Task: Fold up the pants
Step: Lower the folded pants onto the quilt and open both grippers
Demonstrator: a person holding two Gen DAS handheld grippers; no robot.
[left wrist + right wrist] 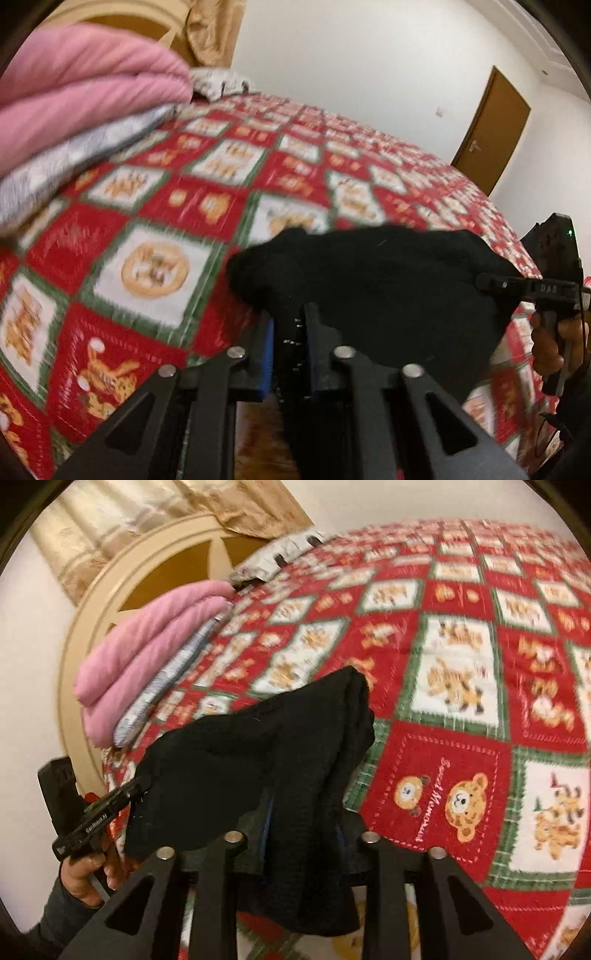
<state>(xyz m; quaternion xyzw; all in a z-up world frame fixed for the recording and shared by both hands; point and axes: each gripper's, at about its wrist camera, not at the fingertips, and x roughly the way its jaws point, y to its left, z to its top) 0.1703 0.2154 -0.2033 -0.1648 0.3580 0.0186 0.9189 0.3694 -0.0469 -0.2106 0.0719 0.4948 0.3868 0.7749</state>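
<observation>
The black pants [373, 291] hang bunched between my two grippers above the red patterned bedspread [207, 206]. My left gripper [290, 325] is shut on one edge of the pants, its blue pads pinching the cloth. It also shows in the right wrist view [138, 784], clamped on the cloth's left corner. My right gripper [304, 812] is shut on the pants [258, 760], which drape over its fingers. It shows at the right in the left wrist view [484, 282], gripping the far corner.
Folded pink blankets [85, 85] on a grey one [74, 162] lie at the head of the bed by the round headboard [110, 590]. A brown door [491, 133] stands in the white wall beyond the bed. Wooden floor [258, 435] shows below the bed edge.
</observation>
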